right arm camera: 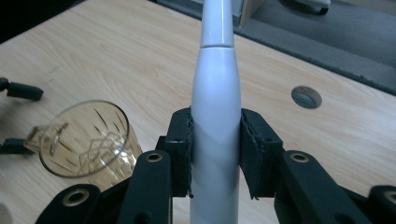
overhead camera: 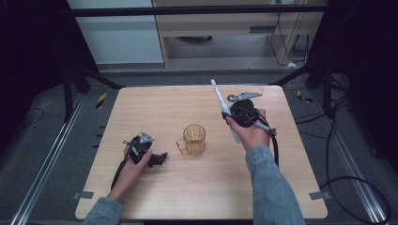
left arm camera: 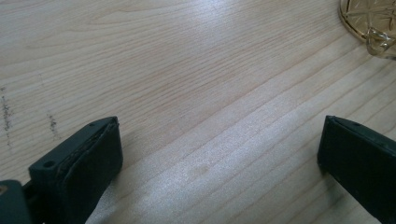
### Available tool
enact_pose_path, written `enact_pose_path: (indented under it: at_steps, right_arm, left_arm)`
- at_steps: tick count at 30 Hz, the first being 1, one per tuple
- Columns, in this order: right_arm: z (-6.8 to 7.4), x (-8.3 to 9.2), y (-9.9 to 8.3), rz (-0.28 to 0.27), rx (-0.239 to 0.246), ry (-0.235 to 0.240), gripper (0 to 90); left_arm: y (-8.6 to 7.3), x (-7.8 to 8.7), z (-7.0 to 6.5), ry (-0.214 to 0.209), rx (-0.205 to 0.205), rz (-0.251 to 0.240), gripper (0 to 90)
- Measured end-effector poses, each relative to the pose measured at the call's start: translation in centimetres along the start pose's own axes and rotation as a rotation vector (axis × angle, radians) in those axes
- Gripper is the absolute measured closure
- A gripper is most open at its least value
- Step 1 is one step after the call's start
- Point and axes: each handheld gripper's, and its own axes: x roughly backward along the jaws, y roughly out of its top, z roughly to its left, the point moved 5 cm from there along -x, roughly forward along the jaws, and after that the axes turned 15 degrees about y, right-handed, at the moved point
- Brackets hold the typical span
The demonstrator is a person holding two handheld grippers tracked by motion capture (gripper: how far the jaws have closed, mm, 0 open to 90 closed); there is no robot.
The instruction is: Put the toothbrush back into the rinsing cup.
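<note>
A white electric toothbrush [overhead camera: 224,109] is held above the right half of the wooden table [overhead camera: 155,101], with its head pointing up and away. My right gripper [overhead camera: 231,120] is shut on its handle. In the right gripper view both pads press the toothbrush [right arm camera: 217,70] at its thick middle, where the right gripper [right arm camera: 215,119] grips it. An amber cut-glass mug [overhead camera: 194,139] stands upright at the table's centre, and the mug [right arm camera: 88,140] lies below and left of the brush. My left gripper [overhead camera: 158,159] rests low on the table left of the mug, open, with bare wood between its jaws [left arm camera: 219,140].
The mug's base [left arm camera: 369,18] sits at the top right of the left gripper view, apart from the jaws. A round grey grommet [right arm camera: 306,96] is set in the table near its far edge. Black frame legs and cables [overhead camera: 347,183] surround the table on the floor.
</note>
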Motion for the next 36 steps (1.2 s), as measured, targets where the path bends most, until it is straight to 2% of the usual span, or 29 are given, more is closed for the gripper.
enact_pose_path:
  at_steps: [6,12,23,36]
  right_arm:
    - [0.9,-0.8,0.9,-0.033,0.012,-0.002,66.6]
    - [1.7,-1.2,1.6,-0.072,0.020,-0.028,66.6]
    - [2.6,-1.8,2.9,-0.150,0.032,-0.045,66.6]
    - [3.4,-2.3,4.0,-0.125,0.055,-0.044,66.6]
  left_arm:
    - [0.0,0.0,0.0,-0.001,0.005,-0.003,0.0]
    - [0.0,0.0,0.0,-0.001,0.004,-0.003,0.0]
    - [0.0,0.0,0.0,-0.002,0.003,-0.003,0.0]
    - [0.0,0.0,0.0,-0.003,-0.001,-0.003,0.0]
